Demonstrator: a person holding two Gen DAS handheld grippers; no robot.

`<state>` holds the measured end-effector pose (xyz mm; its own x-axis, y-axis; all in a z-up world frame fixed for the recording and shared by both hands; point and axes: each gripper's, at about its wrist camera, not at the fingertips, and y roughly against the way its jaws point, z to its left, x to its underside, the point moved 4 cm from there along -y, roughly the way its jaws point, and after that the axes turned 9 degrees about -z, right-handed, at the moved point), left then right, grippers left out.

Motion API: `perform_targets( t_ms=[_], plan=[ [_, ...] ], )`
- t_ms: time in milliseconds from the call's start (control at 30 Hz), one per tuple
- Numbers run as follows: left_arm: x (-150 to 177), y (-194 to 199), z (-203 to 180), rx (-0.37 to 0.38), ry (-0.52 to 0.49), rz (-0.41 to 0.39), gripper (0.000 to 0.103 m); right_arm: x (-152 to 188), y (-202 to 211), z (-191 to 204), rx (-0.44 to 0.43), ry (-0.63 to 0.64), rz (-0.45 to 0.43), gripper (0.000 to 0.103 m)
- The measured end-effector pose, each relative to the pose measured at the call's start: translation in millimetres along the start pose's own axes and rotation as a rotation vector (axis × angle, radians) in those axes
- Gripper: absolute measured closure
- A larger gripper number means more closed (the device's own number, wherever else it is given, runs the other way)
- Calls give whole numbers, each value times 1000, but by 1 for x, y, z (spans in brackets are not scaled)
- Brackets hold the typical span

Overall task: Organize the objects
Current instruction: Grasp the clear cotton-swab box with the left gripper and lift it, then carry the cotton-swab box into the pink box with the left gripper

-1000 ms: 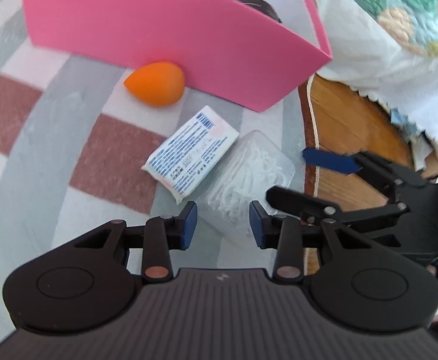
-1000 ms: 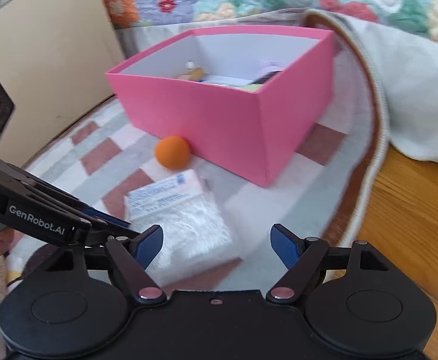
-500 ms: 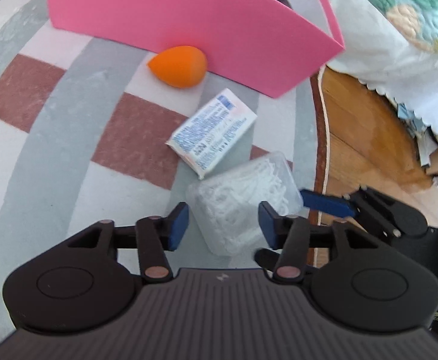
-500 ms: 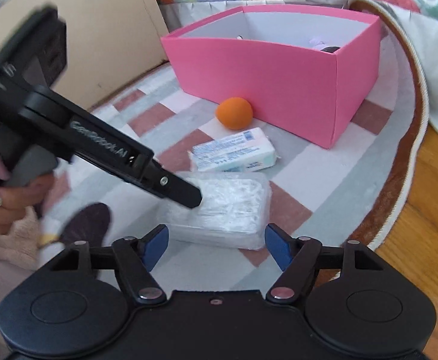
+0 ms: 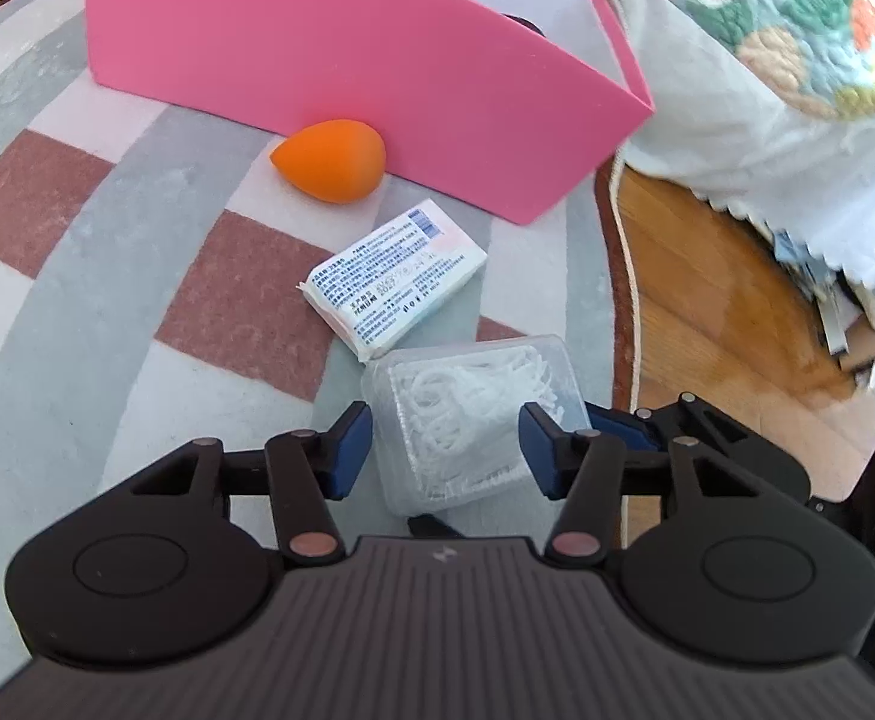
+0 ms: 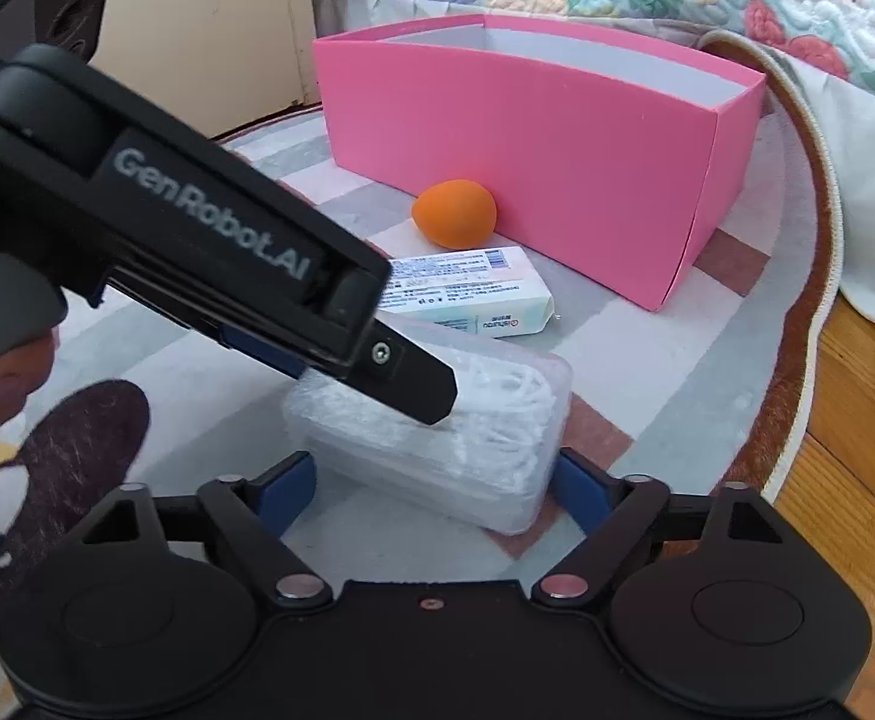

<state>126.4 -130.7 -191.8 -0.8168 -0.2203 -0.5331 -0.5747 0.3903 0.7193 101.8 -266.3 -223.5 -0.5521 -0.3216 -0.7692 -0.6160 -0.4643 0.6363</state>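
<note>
On the rug (image 6: 707, 360), both open: right gripper (image 6: 434, 483) widening around floss-pick box (image 6: 437, 432), left gripper (image 5: 445, 444) straddling too, risking colliding.

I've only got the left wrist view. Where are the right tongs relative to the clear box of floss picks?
Observer: The right tongs straddle the clear box, one blue pad beside each end. The jaws have just been opening and are not clamping it.
Operator: What's on the tissue pack's end that I can't see?
Observer: That end face of the tissue pack carries a small red-and-grey brand logo.
</note>
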Motion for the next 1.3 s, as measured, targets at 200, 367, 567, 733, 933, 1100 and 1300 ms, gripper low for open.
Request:
perform_targets(
  t_ms=[200, 367, 567, 733, 933, 1100, 1300],
  plan=[
    [-1, 17, -4, 22, -28, 60, 54, -1, 15, 11, 16, -19, 35, 25],
    [-5, 40, -17, 43, -114, 96, 53, -12, 33, 18, 19, -84, 83, 25],
    [-14, 69, -32, 55, -148, 92, 53, -39, 60, 23, 6, -99, 92, 22],
    [-31, 96, -46, 64, -194, 74, 53, -63, 81, 28, 9, -95, 99, 21],
    [-46, 135, -53, 54, -219, 6, 53, -97, 97, 37, -22, -87, 71, 17],
    [-62, 163, -48, 63, -194, -16, 54, -120, 112, 49, -47, -78, 43, 17],
    [-85, 188, -43, 62, -196, -51, 53, -153, 118, 61, -58, -40, 23, 17]
  ],
)
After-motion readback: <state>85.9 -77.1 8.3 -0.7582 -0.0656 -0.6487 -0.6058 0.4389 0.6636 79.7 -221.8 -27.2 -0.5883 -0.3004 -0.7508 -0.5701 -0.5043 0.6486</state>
